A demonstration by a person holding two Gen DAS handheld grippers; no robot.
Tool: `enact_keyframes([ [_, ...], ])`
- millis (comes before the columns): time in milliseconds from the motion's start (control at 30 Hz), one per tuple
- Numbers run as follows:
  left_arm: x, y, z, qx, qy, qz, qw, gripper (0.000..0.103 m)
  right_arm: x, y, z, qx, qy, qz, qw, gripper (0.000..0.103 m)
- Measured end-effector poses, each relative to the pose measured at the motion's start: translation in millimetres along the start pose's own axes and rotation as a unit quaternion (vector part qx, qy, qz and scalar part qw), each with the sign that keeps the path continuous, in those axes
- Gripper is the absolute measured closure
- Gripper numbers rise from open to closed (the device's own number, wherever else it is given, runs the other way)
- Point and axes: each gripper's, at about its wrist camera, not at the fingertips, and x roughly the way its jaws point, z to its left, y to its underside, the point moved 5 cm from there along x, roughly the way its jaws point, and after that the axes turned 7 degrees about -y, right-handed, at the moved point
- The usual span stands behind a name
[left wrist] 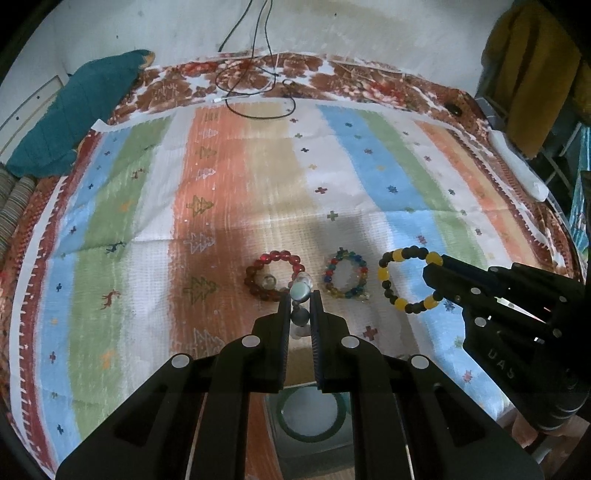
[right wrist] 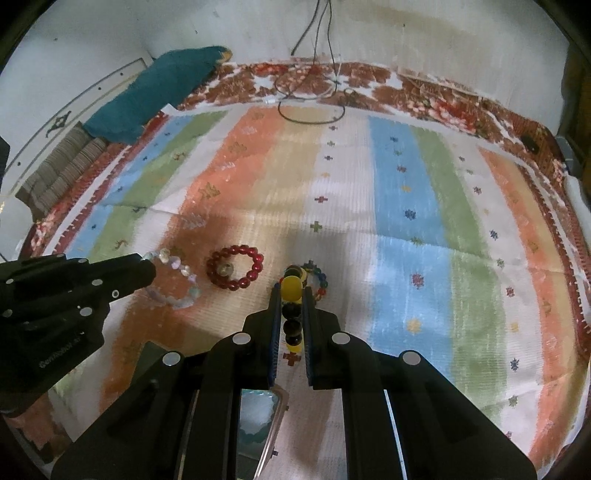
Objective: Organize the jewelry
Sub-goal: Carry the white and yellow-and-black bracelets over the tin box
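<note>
Striped cloth (left wrist: 236, 177) in blue, green, orange, beige and white bands covers the work surface, over a red-brown patterned spread (left wrist: 332, 74) against a pale wall (left wrist: 369, 29). Teal cushion (left wrist: 70, 122) at 10 o'clock in the left wrist view, black cables (left wrist: 255, 85) looped at 12 o'clock on the far edge, mustard fabric (left wrist: 535, 74) hanging at 2 o'clock.

Left to right, left wrist view:
- left gripper (left wrist: 300, 295) at 6 o'clock, jaws nearly together, clamped on the pale bead bracelet (left wrist: 300, 290). Beads run down between the fingers. In the right wrist view that bracelet (right wrist: 173, 280) curves out from the gripper tip at 9 o'clock.
- red bead bracelet (left wrist: 275, 275) flat on the cloth, just left of centre, with a clear bead inside its ring. It touches or overlaps the pale bracelet; can't tell which.
- multicolour bead bracelet (left wrist: 345, 277) flat on the cloth, just right of the left gripper tip, apart from the red one.
- black-and-yellow bracelet (left wrist: 408, 282) at 3 o'clock, its right side caught in the right gripper (left wrist: 430, 275).

Right wrist view: right gripper (right wrist: 291, 295) jaws close together, pinching a yellow bead of the black-and-yellow bracelet (right wrist: 291, 288), black beads strung down the gap. Multicolour bracelet (right wrist: 317, 280) partly hidden behind that tip.

Green-rimmed round thing (left wrist: 310, 413) in a clear holder sits under the left gripper at 6 o'clock, too blurred to identify.
</note>
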Motion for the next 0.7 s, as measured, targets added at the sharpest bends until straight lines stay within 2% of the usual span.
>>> enact_keyframes([
  [700,-47,21,-1,0.002,-0.001,-0.043,0.9991,0.093,-45,15,18,-0.020,0.002,-0.057,0.998,0.091],
])
